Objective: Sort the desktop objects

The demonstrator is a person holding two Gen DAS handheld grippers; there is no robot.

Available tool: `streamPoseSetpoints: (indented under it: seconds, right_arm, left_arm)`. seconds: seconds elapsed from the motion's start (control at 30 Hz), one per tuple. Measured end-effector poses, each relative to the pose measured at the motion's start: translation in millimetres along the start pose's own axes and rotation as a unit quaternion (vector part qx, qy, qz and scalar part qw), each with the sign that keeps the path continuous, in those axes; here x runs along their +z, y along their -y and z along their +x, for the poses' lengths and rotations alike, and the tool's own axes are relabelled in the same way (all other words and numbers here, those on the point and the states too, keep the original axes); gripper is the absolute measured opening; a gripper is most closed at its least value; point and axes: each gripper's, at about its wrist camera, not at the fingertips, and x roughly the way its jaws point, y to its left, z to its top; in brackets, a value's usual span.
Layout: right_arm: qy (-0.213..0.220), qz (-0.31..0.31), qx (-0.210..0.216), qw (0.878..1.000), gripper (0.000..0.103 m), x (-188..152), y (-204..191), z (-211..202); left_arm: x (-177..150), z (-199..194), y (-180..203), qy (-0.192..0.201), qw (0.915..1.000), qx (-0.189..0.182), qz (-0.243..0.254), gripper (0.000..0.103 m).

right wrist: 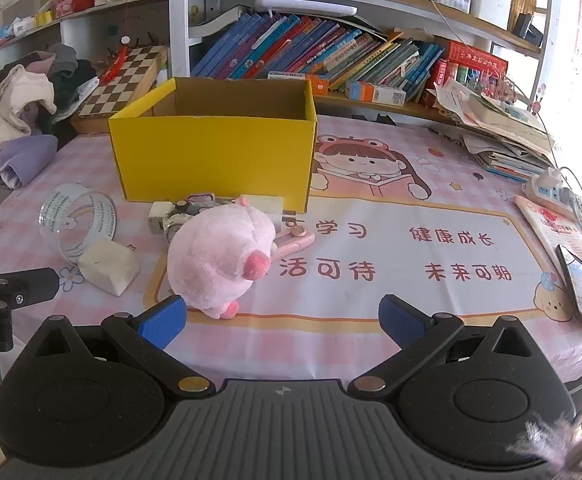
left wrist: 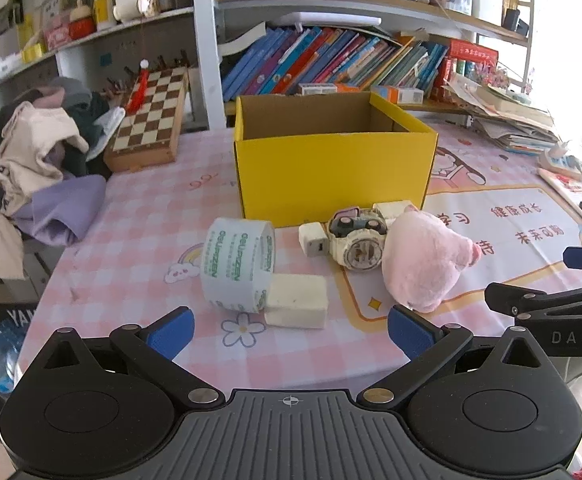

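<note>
An open yellow box (left wrist: 331, 168) (right wrist: 215, 156) stands mid-table and looks empty. In front of it lie a clear tape roll (left wrist: 239, 266) (right wrist: 77, 216), a cream block (left wrist: 297, 300) (right wrist: 109, 266), a white charger cube (left wrist: 313, 239) (right wrist: 159, 216), a white watch (left wrist: 357, 246), a pink plush pig (left wrist: 423, 256) (right wrist: 221, 256) and a pink utility knife (right wrist: 295, 240). My left gripper (left wrist: 291, 332) is open and empty, just short of the tape and block. My right gripper (right wrist: 281, 322) is open and empty, its left pad by the pig's base.
A pile of clothes (left wrist: 31, 160) lies at the left table edge beside a chessboard (left wrist: 151, 120). Stacked papers and books (right wrist: 503, 132), a power strip (right wrist: 551, 188) and a phone (right wrist: 579, 288) lie at the right. Bookshelves (right wrist: 311, 56) rise behind the box.
</note>
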Motion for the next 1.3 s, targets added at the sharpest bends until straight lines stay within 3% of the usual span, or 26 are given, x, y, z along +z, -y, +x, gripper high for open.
streamPoseSetpoints:
  seconds: [1.3]
  right_arm:
    - [-0.023,-0.005,0.007,1.0,0.103,1,-2,14]
  left_arm:
    - [3,7,-2,-0.014,0.9999,0.0,0.006,0.103]
